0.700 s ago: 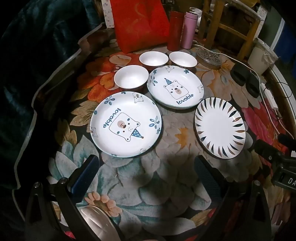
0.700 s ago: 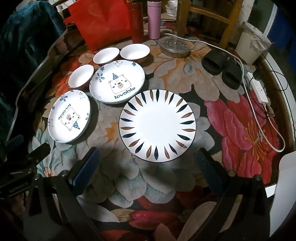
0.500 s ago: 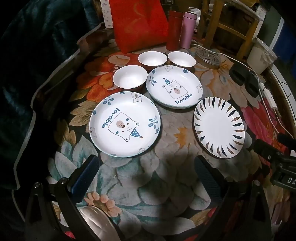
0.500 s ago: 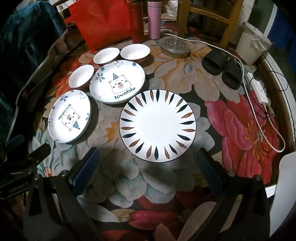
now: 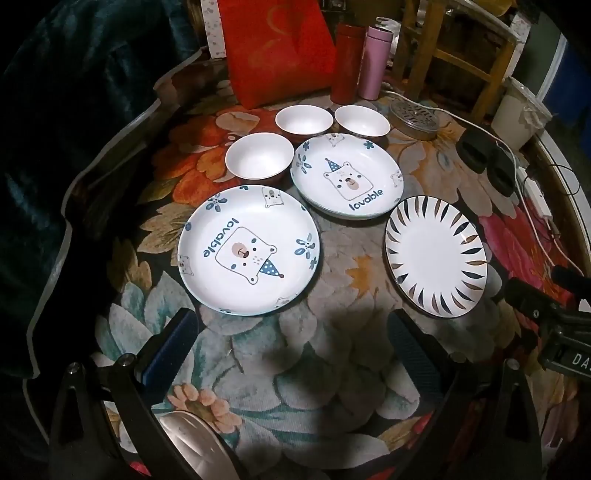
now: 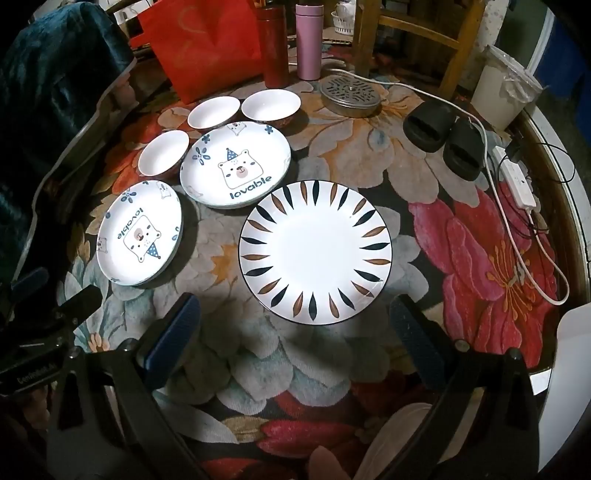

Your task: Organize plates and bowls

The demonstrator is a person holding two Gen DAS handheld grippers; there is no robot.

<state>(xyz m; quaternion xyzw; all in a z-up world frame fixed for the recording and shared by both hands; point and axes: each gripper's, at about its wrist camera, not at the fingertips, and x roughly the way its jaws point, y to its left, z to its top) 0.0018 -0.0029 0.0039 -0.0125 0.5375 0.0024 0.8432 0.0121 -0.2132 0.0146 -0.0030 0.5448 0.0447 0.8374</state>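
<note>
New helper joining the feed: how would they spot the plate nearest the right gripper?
On the flowered tablecloth, look right of the two bear plates. The one there is flat and plain white, and only it has dark and brown leaf strokes around its rim.

A floral cloth (image 6: 480,236) covers the worktop. At its far edge stand a red bag (image 6: 201,44), a red flask (image 6: 272,48) and a pink flask (image 6: 307,42) side by side. A round perforated metal lid (image 6: 350,95) lies near black slippers (image 6: 445,142), with a white power strip (image 6: 517,182) and cable beside them. A wooden chair (image 6: 417,33) stands behind.
</note>
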